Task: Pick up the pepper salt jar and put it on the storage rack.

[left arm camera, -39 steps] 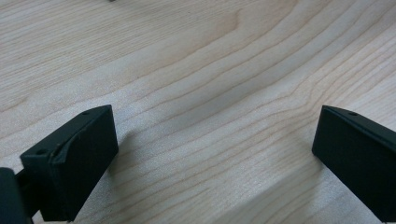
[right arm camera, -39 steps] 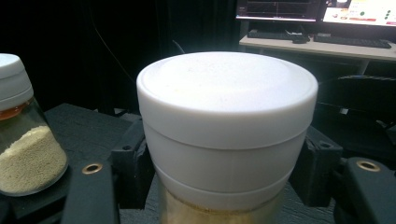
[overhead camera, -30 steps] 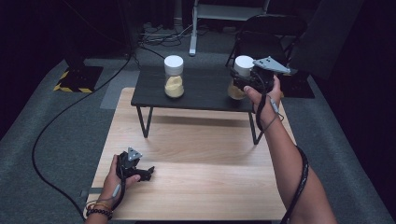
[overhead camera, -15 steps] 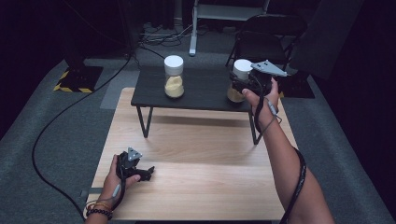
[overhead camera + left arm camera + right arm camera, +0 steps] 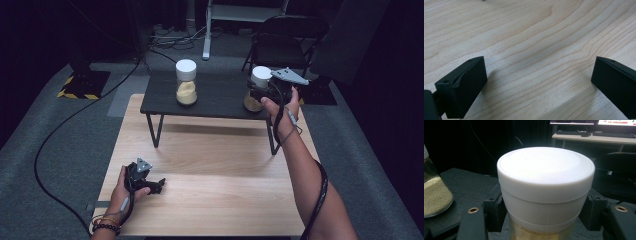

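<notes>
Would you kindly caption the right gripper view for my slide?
Right gripper closed around a white-lidded jar on the black table.

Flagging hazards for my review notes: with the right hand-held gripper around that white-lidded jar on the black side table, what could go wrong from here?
1. The right hand-held gripper grips the jar by its white lid, not the glass; if the lid is loose, it might come off on lifting.
2. The jar stands near the right end of the black side table; a nudge could tip it off.
3. A sideways sweep might hit the second jar.
</notes>
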Available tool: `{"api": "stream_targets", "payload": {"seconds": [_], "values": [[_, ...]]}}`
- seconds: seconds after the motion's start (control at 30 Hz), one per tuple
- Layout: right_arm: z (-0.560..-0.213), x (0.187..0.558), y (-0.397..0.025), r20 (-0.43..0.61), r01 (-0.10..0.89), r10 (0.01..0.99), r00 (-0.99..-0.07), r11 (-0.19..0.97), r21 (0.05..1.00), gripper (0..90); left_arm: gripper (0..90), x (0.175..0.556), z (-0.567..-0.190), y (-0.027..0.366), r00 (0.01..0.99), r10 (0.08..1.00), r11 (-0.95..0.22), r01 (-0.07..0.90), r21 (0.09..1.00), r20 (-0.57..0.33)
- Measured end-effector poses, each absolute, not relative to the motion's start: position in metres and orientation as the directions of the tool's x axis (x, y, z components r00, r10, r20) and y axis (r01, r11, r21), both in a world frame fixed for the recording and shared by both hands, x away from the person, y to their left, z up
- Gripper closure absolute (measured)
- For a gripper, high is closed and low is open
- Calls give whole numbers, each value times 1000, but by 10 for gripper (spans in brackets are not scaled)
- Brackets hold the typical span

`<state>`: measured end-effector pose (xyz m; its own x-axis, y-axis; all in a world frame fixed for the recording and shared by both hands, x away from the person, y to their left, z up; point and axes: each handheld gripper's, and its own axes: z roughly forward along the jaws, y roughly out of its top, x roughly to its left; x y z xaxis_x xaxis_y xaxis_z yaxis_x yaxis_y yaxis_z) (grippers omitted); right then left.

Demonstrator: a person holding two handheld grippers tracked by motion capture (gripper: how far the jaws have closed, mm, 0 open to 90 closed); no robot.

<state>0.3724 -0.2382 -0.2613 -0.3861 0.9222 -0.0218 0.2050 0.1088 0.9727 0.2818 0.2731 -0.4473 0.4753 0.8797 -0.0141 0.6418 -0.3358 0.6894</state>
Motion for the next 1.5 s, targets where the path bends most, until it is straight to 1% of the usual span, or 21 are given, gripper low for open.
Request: {"api": "stream_targets", "payload": {"seconds": [0.2, 0.3, 0.5, 0.77, 0.83, 0.9, 0.97, 1.03, 1.2, 1.27, 1.4, 1.5], "values": [[-264, 372, -239, -24, 196, 922, -387, 108, 975, 336, 4, 282, -447, 273, 474, 880, -334, 642, 690, -15], [-264, 373, -242, -5, 207, 918, -396, 94, 974, 332, 4, 282, -447, 273, 475, 880, -335, 642, 690, -15], [-264, 373, -242, -9, 207, 920, -392, 97, 974, 307, 4, 282, -447, 273, 474, 880, -335, 642, 690, -15], [-266, 375, -243, -15, 205, 916, -402, 106, 973, 207, 4, 282, -447, 273, 475, 880, -335, 642, 690, -14], [-266, 376, -240, -41, 205, 920, -389, 130, 970, 163, 4, 282, -447, 273, 475, 880, -335, 642, 690, -15], [-265, 377, -237, -69, 212, 919, -388, 162, 964, 79, 4, 282, -447, 273, 475, 880, -335, 642, 690, -15], [-264, 378, -237, -80, 215, 916, -393, 177, 960, 70, 4, 282, -447, 273, 474, 880, -334, 642, 690, -15], [-263, 379, -237, -85, 219, 910, -406, 187, 958, 41, 4, 282, -447, 273, 475, 880, -335, 642, 690, -14], [-256, 379, -235, -113, 232, 898, -425, 228, 946, 37, 4, 282, -447, 273, 474, 880, -334, 642, 690, -15], [-253, 377, -231, -134, 241, 901, -413, 250, 938, 37, 4, 282, -447, 273, 476, 879, -336, 641, 690, -15], [-248, 372, -229, -157, 232, 903, -401, 265, 936, 35, 4, 282, -447, 273, 477, 879, -336, 641, 690, -15], [-245, 367, -232, -154, 220, 903, -400, 258, 941, 35, 4, 282, -447, 273, 477, 879, -337, 641, 690, -14]]}}
